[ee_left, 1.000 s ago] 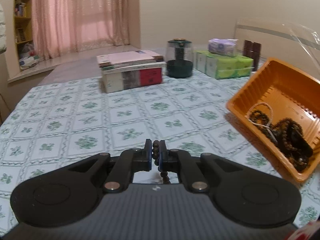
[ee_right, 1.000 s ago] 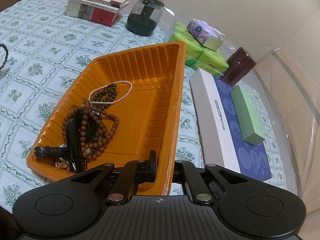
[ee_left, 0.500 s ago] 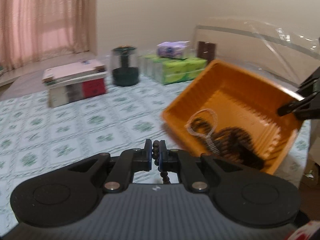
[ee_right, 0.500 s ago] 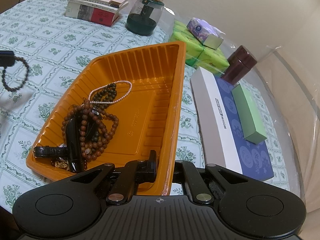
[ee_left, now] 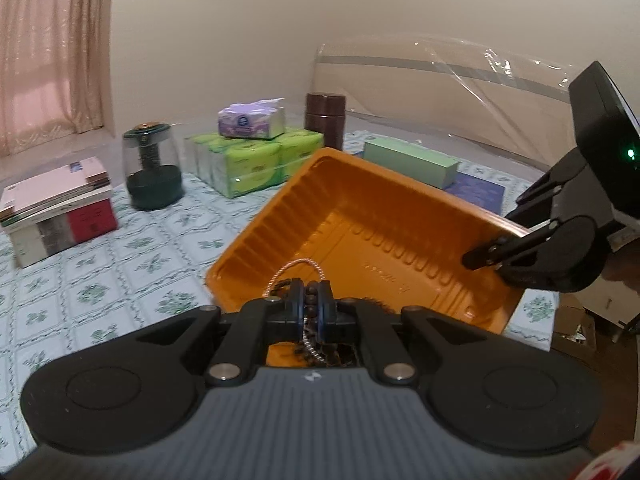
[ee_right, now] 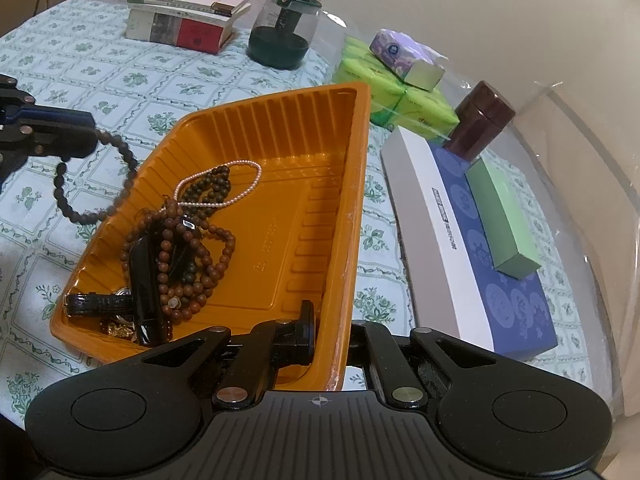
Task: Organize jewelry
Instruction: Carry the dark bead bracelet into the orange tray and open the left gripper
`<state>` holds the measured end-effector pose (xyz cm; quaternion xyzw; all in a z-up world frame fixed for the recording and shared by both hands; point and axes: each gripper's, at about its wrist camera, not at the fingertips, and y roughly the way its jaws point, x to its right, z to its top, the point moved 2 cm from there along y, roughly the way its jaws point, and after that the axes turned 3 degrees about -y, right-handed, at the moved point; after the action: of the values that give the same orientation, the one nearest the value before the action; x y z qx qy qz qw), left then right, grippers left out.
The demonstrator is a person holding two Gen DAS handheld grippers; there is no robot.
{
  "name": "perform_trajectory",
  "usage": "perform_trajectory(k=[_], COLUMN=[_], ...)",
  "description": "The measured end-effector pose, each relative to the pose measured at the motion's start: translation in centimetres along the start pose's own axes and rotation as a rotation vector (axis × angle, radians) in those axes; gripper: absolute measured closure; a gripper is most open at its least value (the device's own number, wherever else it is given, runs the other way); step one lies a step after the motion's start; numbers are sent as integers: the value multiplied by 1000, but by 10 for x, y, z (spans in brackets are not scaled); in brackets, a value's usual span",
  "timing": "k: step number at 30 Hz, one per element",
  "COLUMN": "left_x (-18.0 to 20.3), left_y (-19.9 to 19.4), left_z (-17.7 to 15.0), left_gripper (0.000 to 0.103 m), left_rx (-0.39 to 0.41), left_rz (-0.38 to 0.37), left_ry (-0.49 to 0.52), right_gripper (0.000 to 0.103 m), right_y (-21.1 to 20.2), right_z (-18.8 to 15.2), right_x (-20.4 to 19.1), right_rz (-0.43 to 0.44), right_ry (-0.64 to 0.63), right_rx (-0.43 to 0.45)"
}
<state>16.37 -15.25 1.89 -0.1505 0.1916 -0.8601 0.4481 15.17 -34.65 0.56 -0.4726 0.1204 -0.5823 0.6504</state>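
My left gripper [ee_left: 311, 307] is shut on a dark bead bracelet [ee_left: 310, 301], which hangs as a loop [ee_right: 96, 178] at the left rim of the orange tray [ee_right: 348, 184]. The left gripper also shows in the right wrist view [ee_right: 86, 136]. My right gripper [ee_right: 332, 328] is shut on the tray's near right wall and shows in the left wrist view [ee_left: 480, 258]. In the tray lie brown bead strands [ee_right: 192, 256], a pearl strand [ee_right: 240, 184], a black watch [ee_right: 140, 280] and a gold piece [ee_right: 118, 328].
On the floral tablecloth [ee_right: 80, 64] stand a book stack [ee_right: 184, 20], a dark domed jar [ee_right: 282, 36], green tissue packs [ee_right: 392, 96], a brown canister [ee_right: 480, 120], a blue-and-white box [ee_right: 472, 240] with a green box [ee_right: 500, 216] on it. Clear plastic sheeting [ee_left: 460, 92] lies behind.
My left gripper has swung right with the bracelet, from over the bare tablecloth to the tray's left rim. My right gripper has kept its hold on the tray.
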Motion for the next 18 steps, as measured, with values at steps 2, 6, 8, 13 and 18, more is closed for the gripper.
perform_trajectory(k=[2,6,8,13,18], left_x=[3,7,9,13,17], left_y=[3,10,11,14,17], left_z=[1,2,2,3,8], left_gripper=[97,97,97,97,97], left_rx=[-6,-20,-24,-31,-31], left_rz=[-10,-25,-28,-48,-79], left_ry=[5,13,15,11,7], right_gripper=[99,99,99,99,99], right_y=[0,0,1,2,4], right_z=[0,-2,-2,-4,-6], right_x=[1,3,4,7,10], right_rz=[3,10,13,22,32], right_ry=[5,13,18,30,47], right_rx=[1,4,5,7,5])
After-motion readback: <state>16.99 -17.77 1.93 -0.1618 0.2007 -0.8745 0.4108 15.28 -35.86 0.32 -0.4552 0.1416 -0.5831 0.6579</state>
